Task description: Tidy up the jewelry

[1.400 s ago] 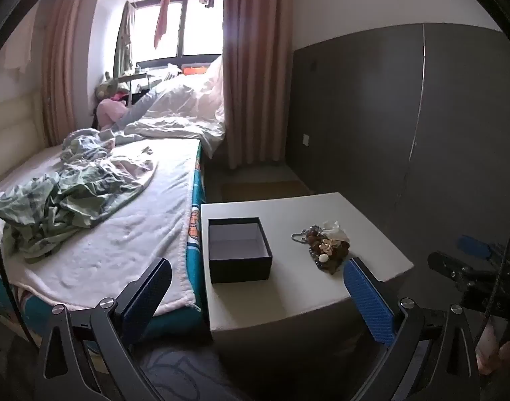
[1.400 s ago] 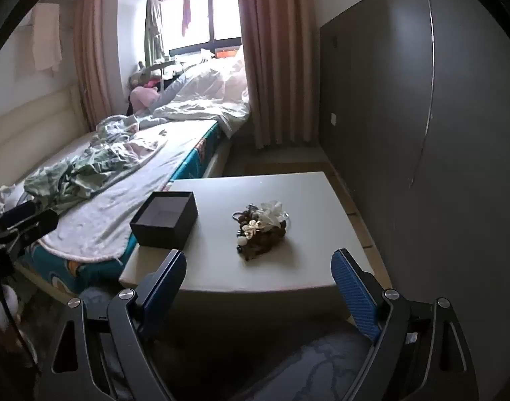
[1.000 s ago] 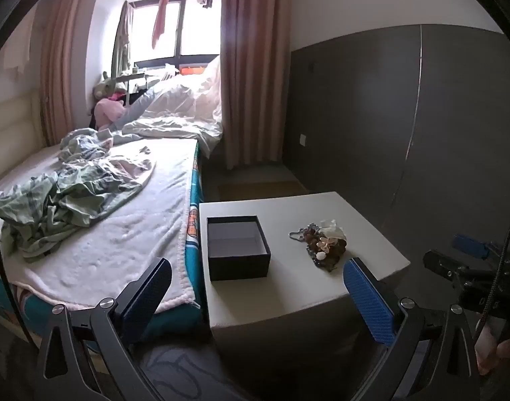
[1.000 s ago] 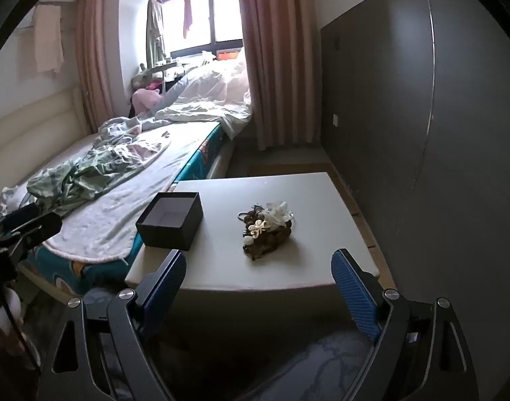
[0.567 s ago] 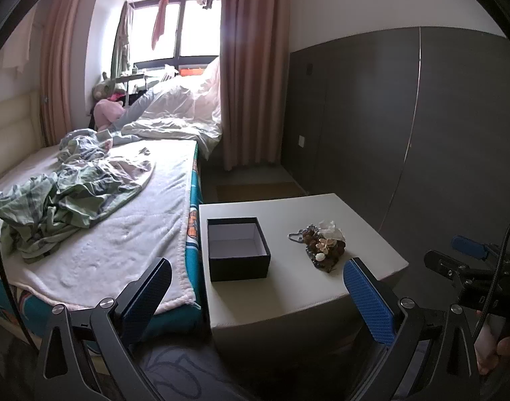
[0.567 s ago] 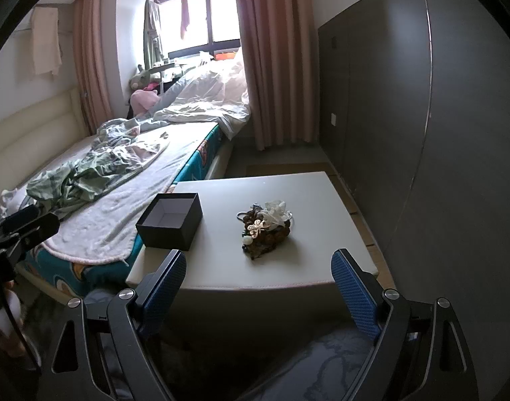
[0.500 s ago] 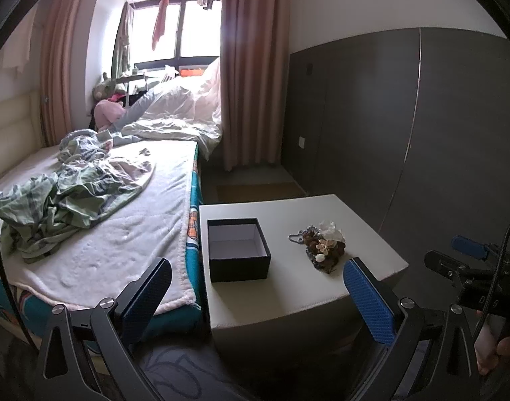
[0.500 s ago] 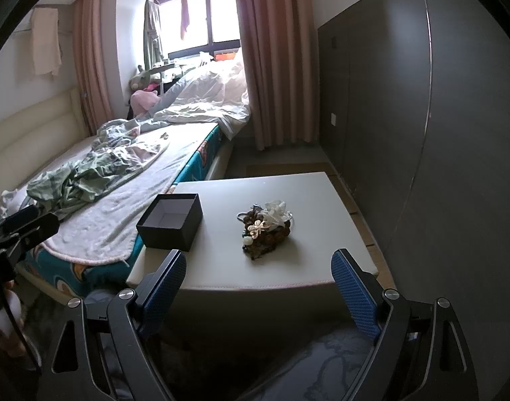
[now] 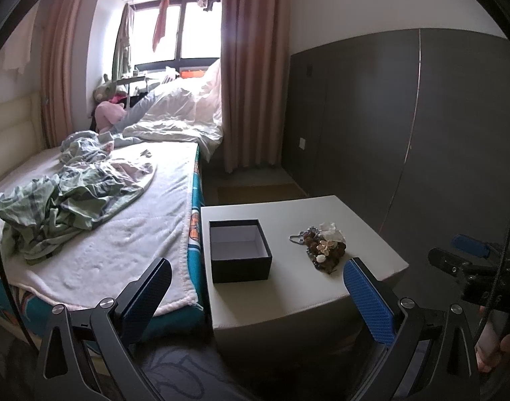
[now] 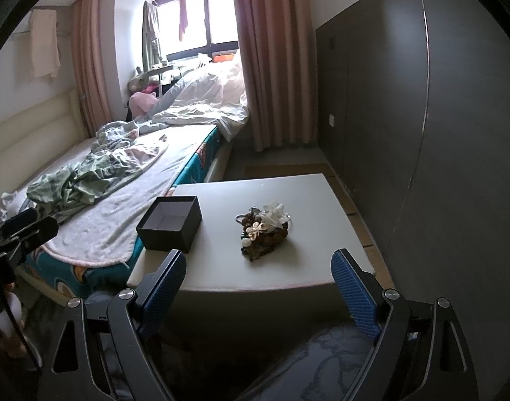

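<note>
Holding both tools short of the bench (image 9: 298, 300), you have nothing in either one yet, so the sorting has not begun. Going from your left: the bed (image 9: 121, 234) with its rumpled green cloth runs along that side, and its white blanket hangs just beside the bench edge. Your left gripper (image 9: 255, 287) has its blue pads spread wide and bare, and it looks almost straight at the black box (image 9: 240, 255), which sits lidless and seemingly hollow at the bench's left side, next to the bed. Further right, apart from the box with bare bench top between them, lies the jewelry pile (image 10: 263, 230): a tangle of brown beads with a pale flower piece, a white bow and a thin chain trailing toward the box side. Its long axis seems to run from the near bench edge toward the far one, slightly slanted. Your right gripper (image 10: 258, 277) is likewise wide apart and bare, and the pile sits nearly dead ahead of it, between the lines of its two pads, while in the left view the same pile lies off toward the right pad. So the right hand looks the better placed to reach the pile, and the left to steady the box. Expect the tangle to lift as a clump, not piece by piece
</note>
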{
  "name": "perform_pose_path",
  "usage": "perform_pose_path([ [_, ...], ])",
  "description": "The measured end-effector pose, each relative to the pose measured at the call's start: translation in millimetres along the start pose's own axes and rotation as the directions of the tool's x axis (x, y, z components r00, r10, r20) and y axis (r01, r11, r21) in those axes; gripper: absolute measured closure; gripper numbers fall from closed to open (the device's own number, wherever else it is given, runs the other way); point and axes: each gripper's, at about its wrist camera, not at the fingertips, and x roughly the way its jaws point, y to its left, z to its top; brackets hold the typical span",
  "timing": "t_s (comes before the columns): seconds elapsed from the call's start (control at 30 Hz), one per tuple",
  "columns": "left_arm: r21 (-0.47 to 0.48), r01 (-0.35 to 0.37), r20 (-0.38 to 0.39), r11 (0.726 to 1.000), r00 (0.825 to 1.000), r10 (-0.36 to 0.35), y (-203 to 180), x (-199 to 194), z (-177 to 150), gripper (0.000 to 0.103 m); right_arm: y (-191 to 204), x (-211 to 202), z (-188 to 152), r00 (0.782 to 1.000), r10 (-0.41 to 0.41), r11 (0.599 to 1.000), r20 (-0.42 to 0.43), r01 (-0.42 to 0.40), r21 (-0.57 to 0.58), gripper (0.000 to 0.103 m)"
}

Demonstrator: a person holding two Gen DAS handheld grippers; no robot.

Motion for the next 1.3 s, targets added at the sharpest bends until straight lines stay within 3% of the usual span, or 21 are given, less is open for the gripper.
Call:
perform_pose_path([
  [1.3,0.003,0.015,0.01,1.0,1.0,-0.015,-2.2,-7.4,-4.4,0.001,-9.1,-8.1,2.0,1.0,0.012,1.0,0.006,-0.012,0.026,0.015],
])
